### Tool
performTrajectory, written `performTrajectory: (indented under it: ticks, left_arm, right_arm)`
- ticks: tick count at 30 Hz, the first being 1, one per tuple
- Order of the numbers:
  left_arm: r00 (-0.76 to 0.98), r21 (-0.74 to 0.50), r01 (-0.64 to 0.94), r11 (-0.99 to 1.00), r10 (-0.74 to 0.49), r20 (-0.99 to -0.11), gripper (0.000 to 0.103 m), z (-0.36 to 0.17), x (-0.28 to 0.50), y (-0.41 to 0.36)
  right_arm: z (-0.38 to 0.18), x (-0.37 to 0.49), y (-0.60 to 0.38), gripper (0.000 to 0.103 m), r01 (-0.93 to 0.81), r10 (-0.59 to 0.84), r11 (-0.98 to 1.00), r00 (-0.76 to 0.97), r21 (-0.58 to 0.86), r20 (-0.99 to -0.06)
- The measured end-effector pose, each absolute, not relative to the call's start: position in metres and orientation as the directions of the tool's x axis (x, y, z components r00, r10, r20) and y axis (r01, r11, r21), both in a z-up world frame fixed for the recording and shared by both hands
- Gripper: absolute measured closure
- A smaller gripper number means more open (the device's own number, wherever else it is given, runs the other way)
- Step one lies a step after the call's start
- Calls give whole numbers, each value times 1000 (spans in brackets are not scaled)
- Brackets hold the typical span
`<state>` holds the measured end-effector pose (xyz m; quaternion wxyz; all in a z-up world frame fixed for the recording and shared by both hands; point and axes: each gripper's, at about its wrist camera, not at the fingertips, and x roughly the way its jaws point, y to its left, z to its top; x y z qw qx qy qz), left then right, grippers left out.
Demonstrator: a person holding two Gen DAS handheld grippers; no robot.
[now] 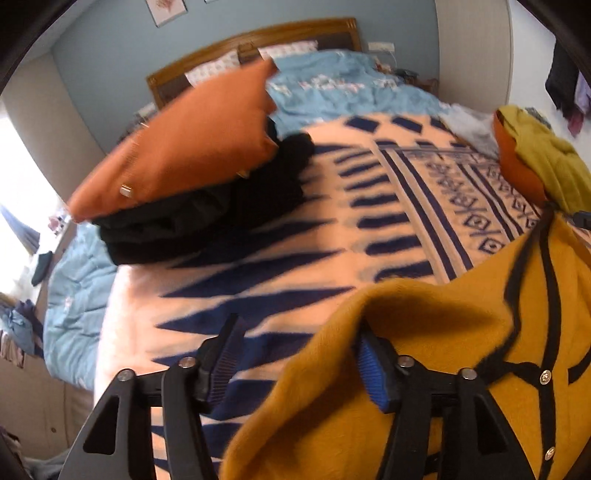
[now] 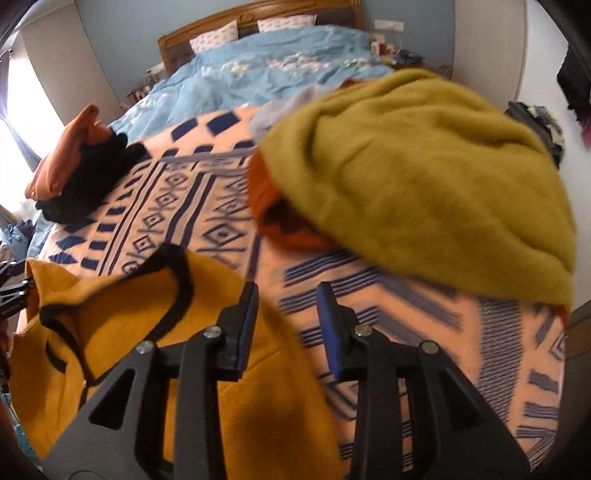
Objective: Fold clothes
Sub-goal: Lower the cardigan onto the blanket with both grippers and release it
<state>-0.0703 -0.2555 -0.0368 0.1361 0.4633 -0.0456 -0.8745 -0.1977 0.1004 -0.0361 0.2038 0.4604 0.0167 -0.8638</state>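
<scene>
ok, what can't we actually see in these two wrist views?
- Mustard cardigan: lower part cut off by the bottom edge in both views.
- Black clothes: left view, top hidden under the orange garment.
- Orange piece: right view, mostly buried under the olive sweater.

A home bedroom: a wooden headboard (image 2: 258, 14), pillows (image 2: 214, 35) and a blue duvet (image 2: 258, 74).

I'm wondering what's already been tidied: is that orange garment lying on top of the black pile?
Yes, in the left wrist view the orange garment rests on top of the black pile of clothes on the patterned blanket.
</scene>
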Motion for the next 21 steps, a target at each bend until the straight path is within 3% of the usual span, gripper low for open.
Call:
performTrajectory:
  ticks: [2, 5, 7, 11, 17, 19, 21]
  left_arm:
    - [-577, 198, 177, -964, -265, -773, 35, -21, -54, -253]
    - [-634, 175, 90, -980, -192, -749, 29, -1, -29, -241]
    - [-651, 165, 1, -986, -126, -748, 26, 1, -22, -227]
    - [-611, 157, -135, -978, -43, -791, 25, -24, -40, -199]
    - [-514, 135, -106, -985, -62, -855, 25, -75, -80, -192]
    - [-529, 119, -101, -988, -48, -847, 25, -77, -76, -193]
    - [-556, 68, -89, -994, -7, -831, 25, -71, -68, -196]
  right_arm:
    - [-28, -189, 98, 67, 426, -348, -896, -500, 124, -793]
    - [-22, -171, 83, 49, 541, -360, -840, -483, 52, -798]
    - [-26, -161, 69, 48, 583, -327, -812, -479, -16, -814]
    - [-45, -166, 70, 48, 564, -335, -825, -434, 38, -836]
    - [-43, -148, 111, 48, 523, -414, -834, -384, 176, -825]
    - [-36, -128, 136, 42, 521, -439, -829, -380, 204, -814]
    - [-32, -102, 164, 26, 507, -450, -832, -380, 225, -808]
